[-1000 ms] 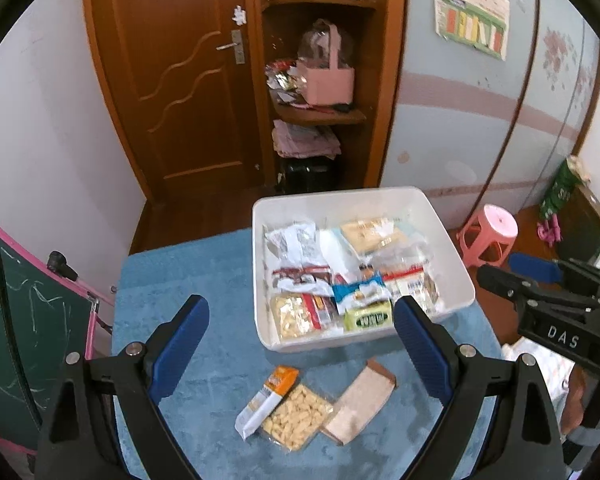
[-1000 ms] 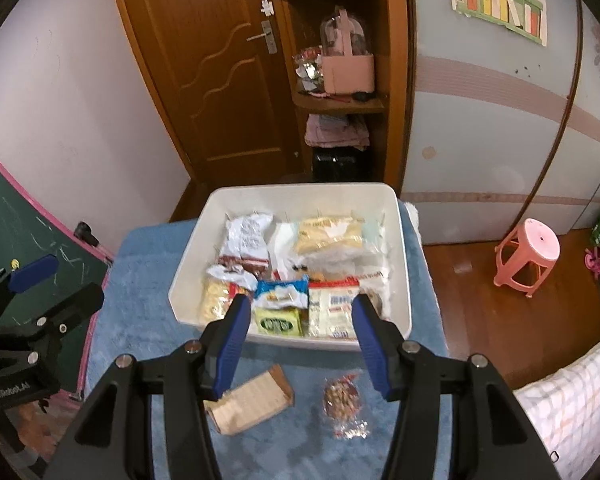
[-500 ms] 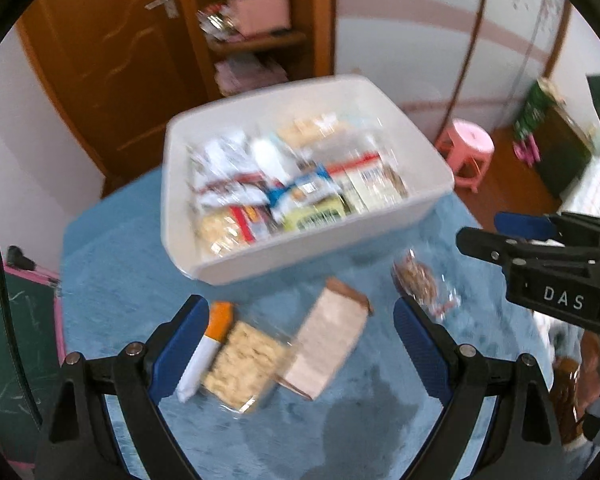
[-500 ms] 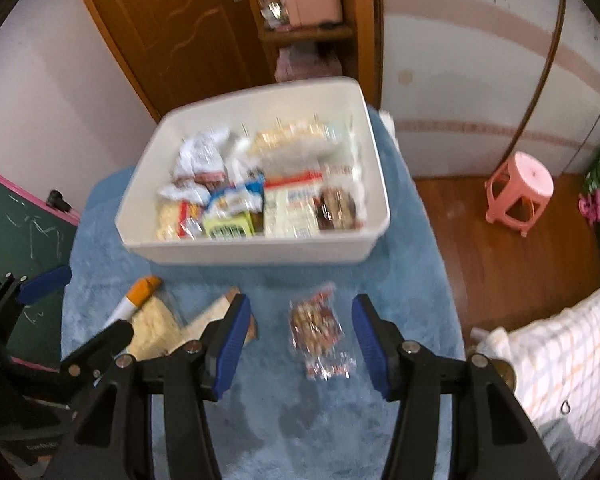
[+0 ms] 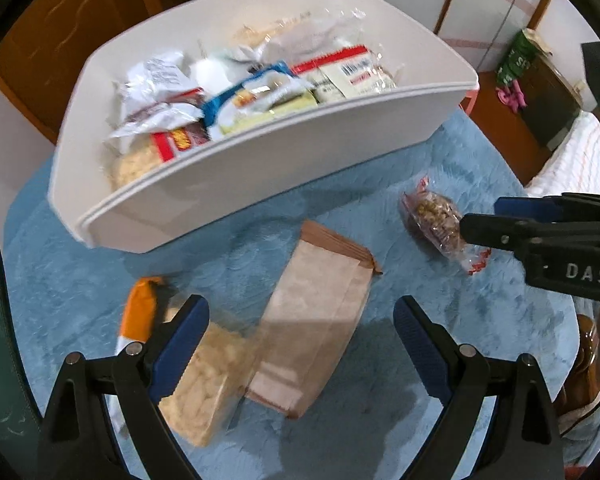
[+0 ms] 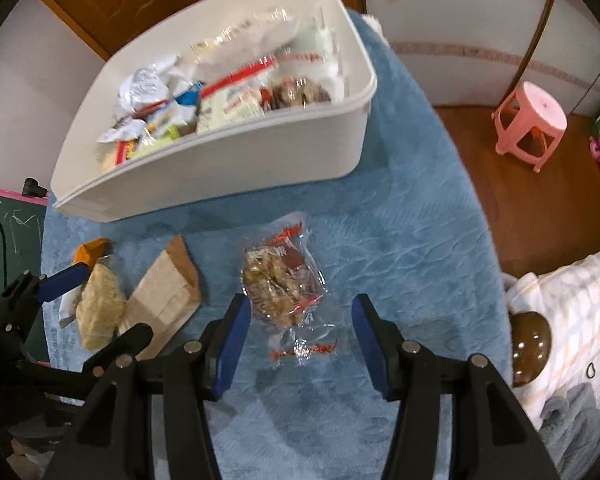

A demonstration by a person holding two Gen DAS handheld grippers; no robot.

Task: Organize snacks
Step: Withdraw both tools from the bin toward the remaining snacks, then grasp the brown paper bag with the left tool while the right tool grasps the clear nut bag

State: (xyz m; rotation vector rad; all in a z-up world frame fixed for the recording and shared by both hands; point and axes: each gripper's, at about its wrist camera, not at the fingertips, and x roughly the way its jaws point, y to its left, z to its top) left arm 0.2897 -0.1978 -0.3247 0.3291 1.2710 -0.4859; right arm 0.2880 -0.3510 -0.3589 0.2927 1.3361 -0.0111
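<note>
A white bin [image 5: 236, 168] [image 6: 220, 160] full of snack packets sits on a blue cloth. In front of it lie a brown paper bag [image 5: 316, 332] [image 6: 164, 292], a clear pack of pale crackers [image 5: 204, 384] [image 6: 100, 308], an orange-and-white stick pack [image 5: 138, 312] [image 6: 92, 250] and a clear nut snack packet [image 5: 436, 220] [image 6: 284, 280]. My left gripper [image 5: 300, 344] is open, straddling the paper bag. My right gripper [image 6: 296, 340] is open, just over the near end of the nut packet; it also shows in the left wrist view [image 5: 484, 220].
The blue cloth [image 6: 400, 248] covers a small table whose edge drops off at the right. A pink stool [image 6: 530, 124] stands on the wooden floor. A green chalkboard [image 6: 4, 232] stands at the left. A checked bedcover [image 6: 572, 304] lies at the right.
Both grippers have come down and forward toward the loose snacks in front of the bin. The left is now over the paper bag, the right over the nut packet. Both stayed open.
</note>
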